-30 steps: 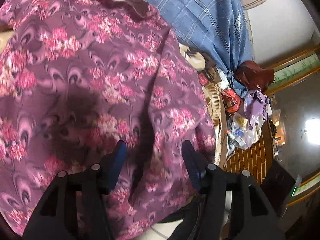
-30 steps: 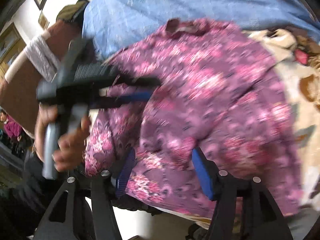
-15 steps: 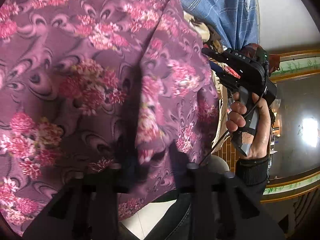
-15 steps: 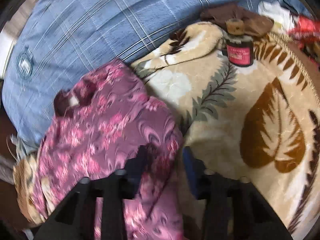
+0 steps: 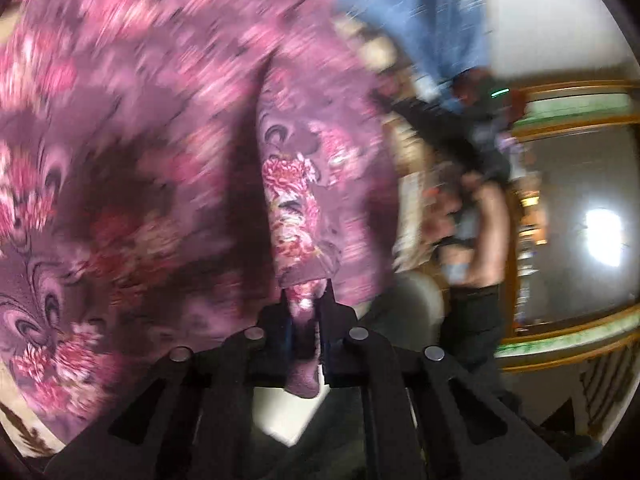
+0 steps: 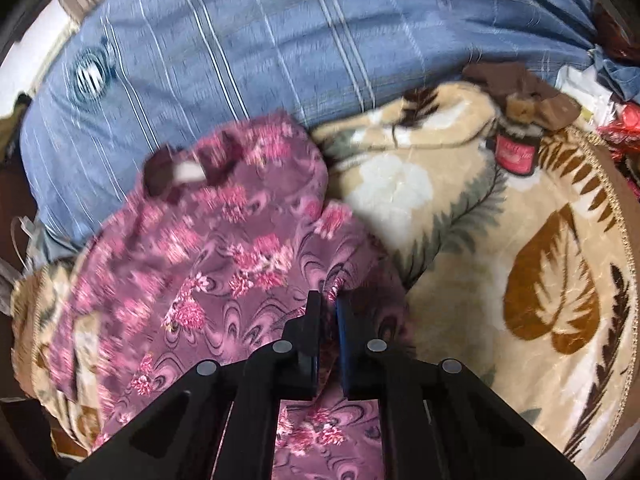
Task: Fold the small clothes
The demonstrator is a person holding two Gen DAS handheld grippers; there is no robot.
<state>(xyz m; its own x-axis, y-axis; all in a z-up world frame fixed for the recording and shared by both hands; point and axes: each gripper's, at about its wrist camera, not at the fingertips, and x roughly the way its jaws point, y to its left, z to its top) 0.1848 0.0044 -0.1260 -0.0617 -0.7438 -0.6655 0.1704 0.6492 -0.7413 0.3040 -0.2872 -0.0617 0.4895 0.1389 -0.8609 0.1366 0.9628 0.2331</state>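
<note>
Left wrist view is smeared by motion, yet the left gripper (image 5: 306, 308) clearly has its jaws drawn narrow on a hem of the purple flowered garment (image 5: 168, 152), with a tongue of cloth hanging out below the fingers. From that pinch the cloth rises ahead of the gripper in a raised fold and spreads off to its left, filling most of the view. To the right of the gripper a hand (image 5: 452, 216) holds what seems to be the other tool, too blurred to say more. In the right wrist view the right gripper (image 6: 326, 316) is likewise nearly closed, its jaws clamped on an edge of the same garment (image 6: 224, 248), which lies ahead and to the left of it in a rumpled heap, the neck opening at the far end. Under and to the right of the gripper lies a cream blanket (image 6: 532, 264) printed with brown leaves. Beyond the garment, far ahead, sits a blue striped bundle of cloth (image 6: 248, 36). Far ahead and to the right, a small dark jar (image 6: 516, 152) with a red label stands on the blanket.
</note>
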